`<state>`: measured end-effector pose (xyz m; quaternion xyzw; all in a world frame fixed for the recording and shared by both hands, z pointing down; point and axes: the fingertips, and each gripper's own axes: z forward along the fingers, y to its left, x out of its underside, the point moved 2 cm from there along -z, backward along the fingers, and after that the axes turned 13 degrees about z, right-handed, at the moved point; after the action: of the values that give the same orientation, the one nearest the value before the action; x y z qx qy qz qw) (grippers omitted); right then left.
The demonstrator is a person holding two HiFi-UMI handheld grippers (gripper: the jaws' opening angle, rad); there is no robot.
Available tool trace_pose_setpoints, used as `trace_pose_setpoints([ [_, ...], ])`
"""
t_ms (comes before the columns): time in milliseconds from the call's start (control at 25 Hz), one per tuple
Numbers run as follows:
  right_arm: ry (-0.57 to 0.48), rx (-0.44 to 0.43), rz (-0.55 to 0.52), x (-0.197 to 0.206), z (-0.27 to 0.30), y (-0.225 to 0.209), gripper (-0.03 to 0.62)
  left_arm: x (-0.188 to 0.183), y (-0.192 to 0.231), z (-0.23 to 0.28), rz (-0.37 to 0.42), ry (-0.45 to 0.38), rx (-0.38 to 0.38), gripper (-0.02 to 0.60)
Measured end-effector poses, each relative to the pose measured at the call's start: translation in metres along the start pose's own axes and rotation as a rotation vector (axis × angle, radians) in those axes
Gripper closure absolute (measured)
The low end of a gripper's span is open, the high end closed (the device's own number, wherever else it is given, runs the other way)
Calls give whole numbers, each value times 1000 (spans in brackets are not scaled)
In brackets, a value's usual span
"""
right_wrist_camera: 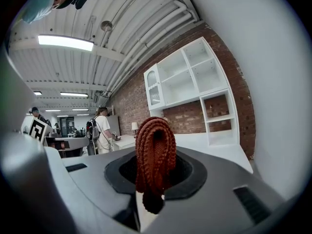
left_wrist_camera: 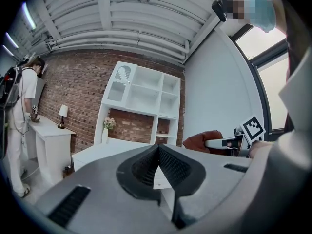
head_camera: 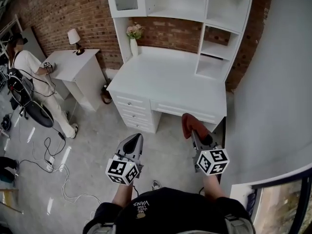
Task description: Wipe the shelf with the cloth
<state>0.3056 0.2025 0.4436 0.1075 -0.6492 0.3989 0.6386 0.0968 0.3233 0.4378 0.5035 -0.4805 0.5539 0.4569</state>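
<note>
Cloth [right_wrist_camera: 155, 152], rust-red and folded, is clamped upright between the jaws of the right gripper [head_camera: 194, 133], short of the desk [head_camera: 165, 82] that carries the shelf [head_camera: 217, 45]. Left gripper [head_camera: 135, 141] is level alongside, jaws together and empty. Both forearms extend forward.

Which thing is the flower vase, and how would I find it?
Start at the big white desk against the brick wall. At its back left corner, under the shelves, stands a slim white vase. It alone holds pale pink flowers; the side table to the left carries a lamp instead.
</note>
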Motion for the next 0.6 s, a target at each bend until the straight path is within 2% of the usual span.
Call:
trace_pose_setpoints([
  [320,-18,21,-1,-4,69,12,507,9,67,35,9,7,26,574],
  [600,3,42,-8,-6,106,4,507,29,91,60,-31,29,42,574],
])
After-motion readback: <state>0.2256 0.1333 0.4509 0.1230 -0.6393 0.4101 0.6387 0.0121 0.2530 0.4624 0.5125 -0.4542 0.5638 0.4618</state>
